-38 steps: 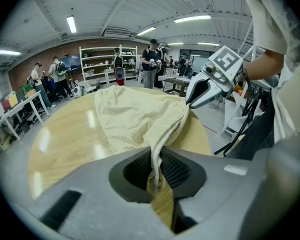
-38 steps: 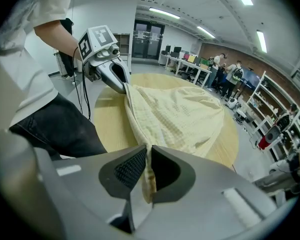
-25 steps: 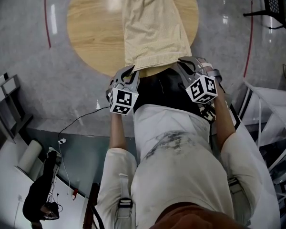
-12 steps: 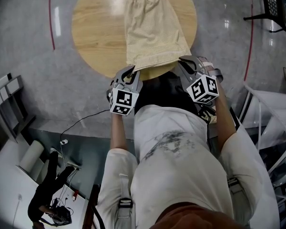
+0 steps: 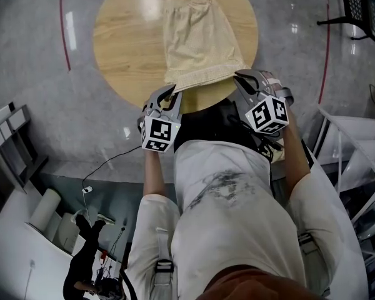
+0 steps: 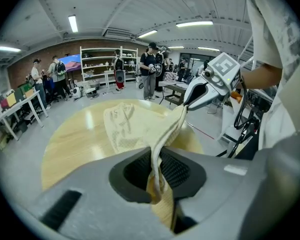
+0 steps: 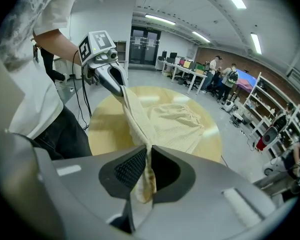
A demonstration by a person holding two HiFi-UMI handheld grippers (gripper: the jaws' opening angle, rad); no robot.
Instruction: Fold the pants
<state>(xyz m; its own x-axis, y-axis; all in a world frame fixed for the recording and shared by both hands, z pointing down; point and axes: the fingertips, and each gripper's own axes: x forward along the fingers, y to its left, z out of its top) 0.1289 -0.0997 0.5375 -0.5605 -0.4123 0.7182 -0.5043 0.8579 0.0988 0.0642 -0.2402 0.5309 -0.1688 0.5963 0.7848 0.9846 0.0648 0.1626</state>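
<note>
Since a second ago the left gripper (image 6: 157, 171) and the right gripper (image 7: 147, 171) have risen a little and moved out over the table's near edge. They have carried the near edge of the pants (image 5: 200, 36) with them. The left gripper's jaws are pressed onto one corner of that edge, with the beige cloth bunched between the ribbed pads and hanging out below them. The right gripper pinches the other corner in the same way, a fold of cloth squeezed between its pads. The lifted edge runs from one gripper across to the other. Ahead of both grippers the pants slope down onto the round wooden table (image 5: 125, 36), where their gathered far end lies rumpled on the wood. Just behind the grippers is the person's white shirt (image 5: 231, 211). Well beyond the table, in both gripper views, people stand by shelves and desks.
</note>
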